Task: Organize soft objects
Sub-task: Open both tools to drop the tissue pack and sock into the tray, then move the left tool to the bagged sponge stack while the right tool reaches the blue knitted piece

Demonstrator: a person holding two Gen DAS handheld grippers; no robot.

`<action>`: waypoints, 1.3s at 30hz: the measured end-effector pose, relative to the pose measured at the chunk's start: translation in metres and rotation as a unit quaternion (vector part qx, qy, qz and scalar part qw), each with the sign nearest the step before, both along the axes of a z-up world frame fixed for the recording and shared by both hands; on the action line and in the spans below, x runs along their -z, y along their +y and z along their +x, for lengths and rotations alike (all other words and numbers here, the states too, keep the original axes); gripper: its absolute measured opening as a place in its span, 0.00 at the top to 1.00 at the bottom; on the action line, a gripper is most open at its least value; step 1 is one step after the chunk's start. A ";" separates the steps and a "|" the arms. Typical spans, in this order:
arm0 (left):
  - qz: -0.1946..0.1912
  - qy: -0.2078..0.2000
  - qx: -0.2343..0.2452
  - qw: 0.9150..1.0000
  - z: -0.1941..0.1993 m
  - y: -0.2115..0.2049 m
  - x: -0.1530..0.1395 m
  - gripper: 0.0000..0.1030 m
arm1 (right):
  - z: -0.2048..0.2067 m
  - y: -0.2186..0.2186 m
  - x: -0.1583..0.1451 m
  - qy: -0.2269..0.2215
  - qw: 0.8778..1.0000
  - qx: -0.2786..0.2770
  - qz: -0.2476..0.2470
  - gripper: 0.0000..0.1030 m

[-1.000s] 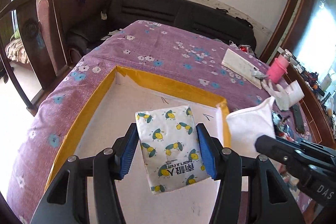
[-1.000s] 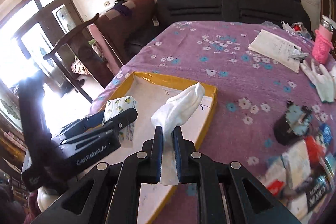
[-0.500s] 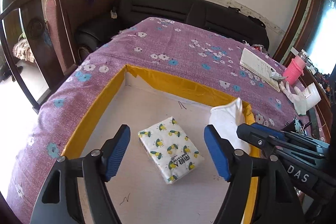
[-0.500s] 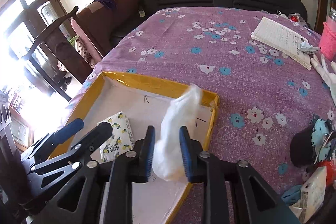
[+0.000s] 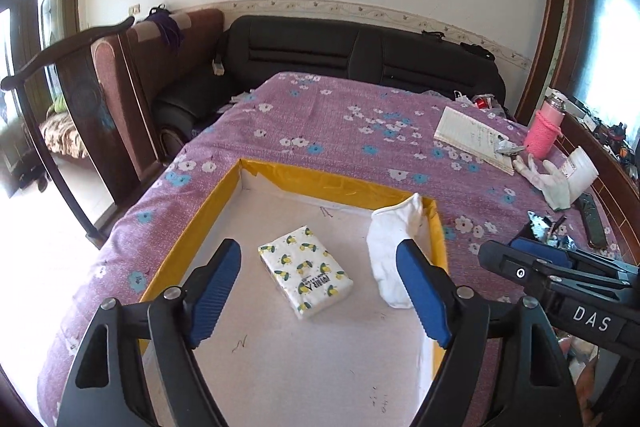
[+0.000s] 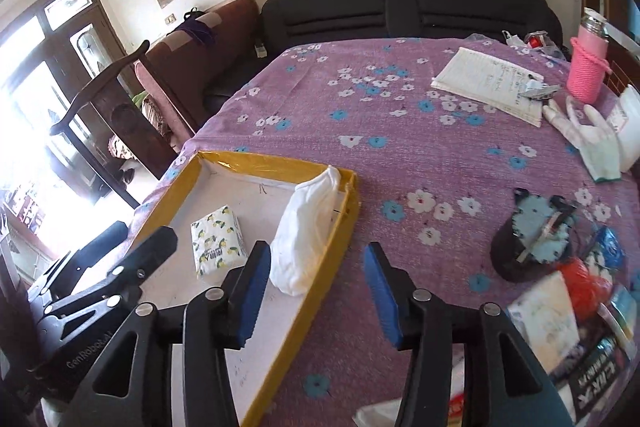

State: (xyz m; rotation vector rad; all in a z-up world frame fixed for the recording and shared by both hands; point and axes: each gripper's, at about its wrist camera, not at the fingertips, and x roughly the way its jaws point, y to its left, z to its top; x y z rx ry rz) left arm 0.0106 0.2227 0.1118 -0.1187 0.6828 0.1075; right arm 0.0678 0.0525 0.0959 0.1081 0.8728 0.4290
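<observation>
A yellow-rimmed tray (image 5: 320, 179) (image 6: 260, 163) with a white floor lies on the purple flowered cloth. Inside it rest a lemon-print tissue pack (image 5: 306, 271) (image 6: 218, 241) and a white sock (image 5: 394, 247) (image 6: 306, 227) slumped against the right wall. My left gripper (image 5: 318, 291) hovers above the pack, its jaws opening, and the pads touch nothing. My right gripper (image 6: 316, 295) stands over the tray's right rim, jaws also opening, with the sock just beyond its left finger and not gripped. Each gripper shows at the other view's edge.
A notebook (image 6: 486, 85), a pink bottle (image 6: 586, 73) and a white glove (image 6: 588, 135) lie at the far right. A dark cap (image 6: 528, 243) and several packets (image 6: 560, 311) crowd the near right. A black sofa (image 5: 360, 51) and a wooden chair (image 5: 80, 87) stand beyond the table.
The left gripper let go of the tissue pack, which now lies on the tray floor, and lifted back. The right gripper released the sock into the tray and drew right.
</observation>
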 end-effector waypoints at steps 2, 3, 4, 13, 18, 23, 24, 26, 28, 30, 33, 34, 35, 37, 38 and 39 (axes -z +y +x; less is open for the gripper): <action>0.009 -0.009 0.005 1.000 -0.009 -0.010 -0.007 0.21 | -0.008 -0.011 -0.003 -0.004 1.000 0.006 0.002 0.43; 0.012 -0.011 0.008 1.000 -0.012 -0.014 -0.009 0.21 | -0.013 -0.020 -0.005 -0.007 1.000 0.010 0.003 0.43; 0.015 -0.013 0.011 1.000 -0.016 -0.019 -0.011 0.21 | -0.018 -0.026 -0.006 -0.009 1.000 0.014 0.004 0.42; 0.025 -0.012 0.038 0.999 -0.036 -0.059 -0.018 0.17 | -0.046 -0.097 -0.007 -0.011 0.998 0.058 0.020 0.38; 0.015 0.009 0.070 0.997 -0.038 -0.085 -0.007 0.14 | -0.062 -0.151 0.002 -0.007 0.995 0.098 0.024 0.36; 0.018 0.047 0.119 0.992 -0.033 -0.124 0.019 0.13 | -0.072 -0.203 0.020 0.013 0.990 0.136 0.034 0.36; 0.020 0.056 0.132 0.989 -0.032 -0.134 0.025 0.13 | -0.074 -0.213 0.024 0.018 0.989 0.140 0.039 0.36; 0.027 0.073 0.151 0.985 -0.028 -0.152 0.038 0.13 | -0.079 -0.225 0.029 0.021 0.988 0.147 0.043 0.36; 0.036 0.089 0.162 0.982 -0.023 -0.168 0.051 0.13 | -0.085 -0.235 0.032 0.022 0.987 0.151 0.042 0.35; 0.036 0.099 0.176 0.979 -0.023 -0.179 0.059 0.14 | -0.093 -0.244 0.034 0.023 0.986 0.156 0.049 0.35; 0.051 0.095 0.220 0.970 -0.030 -0.202 0.066 0.14 | -0.104 -0.260 0.038 0.019 0.984 0.168 0.055 0.32; 0.063 0.095 0.227 0.967 -0.032 -0.209 0.068 0.13 | -0.106 -0.265 0.039 0.018 0.983 0.172 0.058 0.31; 0.081 0.094 0.233 0.965 -0.034 -0.216 0.071 0.12 | -0.109 -0.270 0.041 0.018 0.982 0.177 0.062 0.31; 0.095 0.100 0.254 0.957 -0.036 -0.227 0.076 0.11 | -0.109 -0.274 0.043 0.022 0.981 0.179 0.069 0.31; 0.094 0.103 0.266 0.954 -0.038 -0.230 0.077 0.11 | -0.108 -0.276 0.045 0.024 0.981 0.180 0.073 0.31; 0.089 0.109 0.284 0.949 -0.042 -0.233 0.077 0.11 | -0.108 -0.276 0.047 0.027 0.980 0.181 0.075 0.31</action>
